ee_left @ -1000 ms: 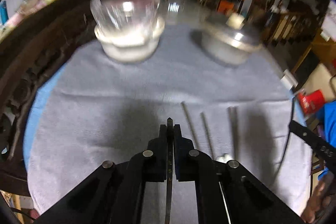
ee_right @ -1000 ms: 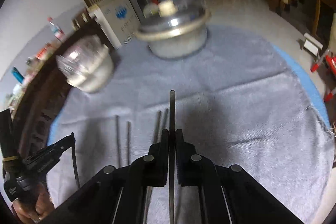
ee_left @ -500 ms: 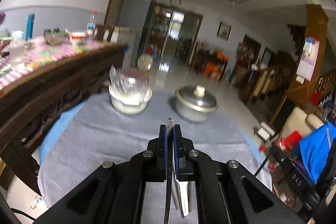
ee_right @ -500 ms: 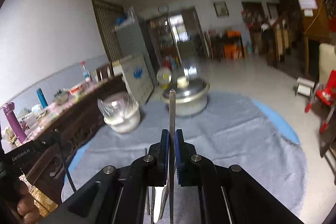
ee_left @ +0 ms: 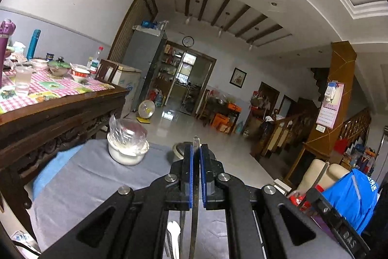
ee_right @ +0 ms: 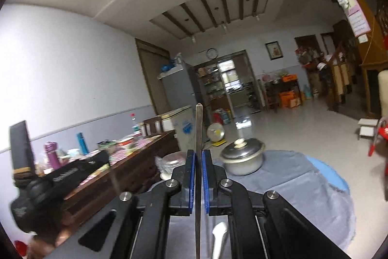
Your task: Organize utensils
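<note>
My left gripper [ee_left: 196, 149] is shut on a thin metal chopstick [ee_left: 195, 188] that points forward, lifted above the grey cloth [ee_left: 80, 186]. My right gripper [ee_right: 198, 154] is shut on another metal chopstick [ee_right: 198, 128] whose tip stands well past the fingers. A white spoon [ee_left: 173, 232] and more metal utensils lie on the cloth under the left gripper. The white spoon also shows below the right gripper [ee_right: 219, 232]. The left gripper appears at the left of the right wrist view [ee_right: 72, 171].
A white bowl covered with plastic film [ee_left: 127, 145] and a lidded metal pot [ee_right: 242, 157] stand at the cloth's far side. A dark wooden table [ee_left: 55, 111] with bottles and bowls is to the left. A blue garment [ee_left: 351, 196] lies at the right.
Both grippers have risen and tilted up with their chopsticks, from looking down at the cloth to looking across the room. The table has dropped low in both views.
</note>
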`<state>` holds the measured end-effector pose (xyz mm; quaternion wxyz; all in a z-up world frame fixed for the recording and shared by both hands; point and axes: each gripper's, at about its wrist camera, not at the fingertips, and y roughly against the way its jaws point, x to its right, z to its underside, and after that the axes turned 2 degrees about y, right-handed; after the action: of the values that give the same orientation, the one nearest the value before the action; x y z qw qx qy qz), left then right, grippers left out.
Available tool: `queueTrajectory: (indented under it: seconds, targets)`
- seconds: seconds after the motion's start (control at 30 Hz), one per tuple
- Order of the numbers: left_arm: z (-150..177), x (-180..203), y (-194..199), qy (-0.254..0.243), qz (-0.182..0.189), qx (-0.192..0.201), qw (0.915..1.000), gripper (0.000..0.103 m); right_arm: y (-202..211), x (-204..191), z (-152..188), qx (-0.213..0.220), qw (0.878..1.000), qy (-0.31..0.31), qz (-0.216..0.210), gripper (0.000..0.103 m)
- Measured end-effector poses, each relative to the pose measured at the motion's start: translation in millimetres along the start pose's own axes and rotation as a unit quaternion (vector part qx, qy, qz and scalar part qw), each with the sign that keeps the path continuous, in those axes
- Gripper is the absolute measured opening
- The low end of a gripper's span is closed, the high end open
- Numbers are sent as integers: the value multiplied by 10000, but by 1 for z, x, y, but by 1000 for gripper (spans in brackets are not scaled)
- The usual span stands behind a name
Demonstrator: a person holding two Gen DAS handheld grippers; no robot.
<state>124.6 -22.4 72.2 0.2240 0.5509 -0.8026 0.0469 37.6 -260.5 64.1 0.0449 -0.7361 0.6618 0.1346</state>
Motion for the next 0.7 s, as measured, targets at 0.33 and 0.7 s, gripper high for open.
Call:
queueTrajectory:
  seconds: [0.33,0.7]
  targets:
    - [47,-12,-23,7,-38,-816,9967,5,-18,-9,53,-967,9944,420,6,7]
    - [62,-26,-17,-81,-34,-1200,9927,9,-17,12,77,-1441,9895,91,-25,8]
